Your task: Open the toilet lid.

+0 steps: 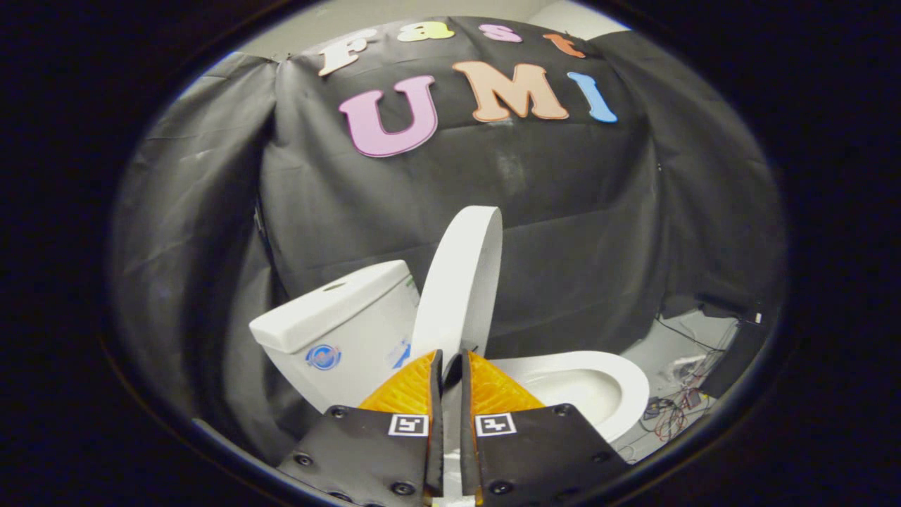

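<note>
Lid (461,282) upright, gripper (450,362) jaws pinching edge.

- The fingers (415,394) cover the lid's (461,282) lower edge — we cannot tell whether both press on it.
- The seat (605,377) is partly hidden behind the right finger.
- Beyond the seat, the cables (672,412) are too small to sort out.
</note>
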{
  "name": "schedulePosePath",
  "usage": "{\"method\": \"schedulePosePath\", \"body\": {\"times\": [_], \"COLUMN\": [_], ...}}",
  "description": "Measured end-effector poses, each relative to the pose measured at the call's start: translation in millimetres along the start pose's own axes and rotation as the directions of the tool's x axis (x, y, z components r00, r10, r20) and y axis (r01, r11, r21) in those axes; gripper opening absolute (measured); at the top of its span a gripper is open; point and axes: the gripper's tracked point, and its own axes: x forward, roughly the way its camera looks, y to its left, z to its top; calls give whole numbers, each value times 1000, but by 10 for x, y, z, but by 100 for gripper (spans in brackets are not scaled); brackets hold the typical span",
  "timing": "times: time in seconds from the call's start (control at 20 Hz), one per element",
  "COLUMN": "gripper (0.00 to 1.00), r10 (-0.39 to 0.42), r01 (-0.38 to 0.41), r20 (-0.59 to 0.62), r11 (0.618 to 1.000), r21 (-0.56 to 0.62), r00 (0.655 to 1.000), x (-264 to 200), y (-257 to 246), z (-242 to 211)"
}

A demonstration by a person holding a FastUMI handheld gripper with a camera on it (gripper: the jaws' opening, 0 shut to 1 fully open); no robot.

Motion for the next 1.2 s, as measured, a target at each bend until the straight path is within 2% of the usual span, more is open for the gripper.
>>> {"method": "schedulePosePath", "body": {"times": [0.45,1.0,1.15,1.2], "gripper": [10,10,10,18], "r10": [176,289,334,347], "r01": [-175,-289,-338,-350], "r20": [16,-21,-50,-48], "r11": [983,951,932,927], "r21": [-54,-108,-128,-131], "r00": [984,957,941,937], "x": [191,334,388,376], "y": [617,1054,1235,1248], "z": [-2,-116,-187,-166]}}
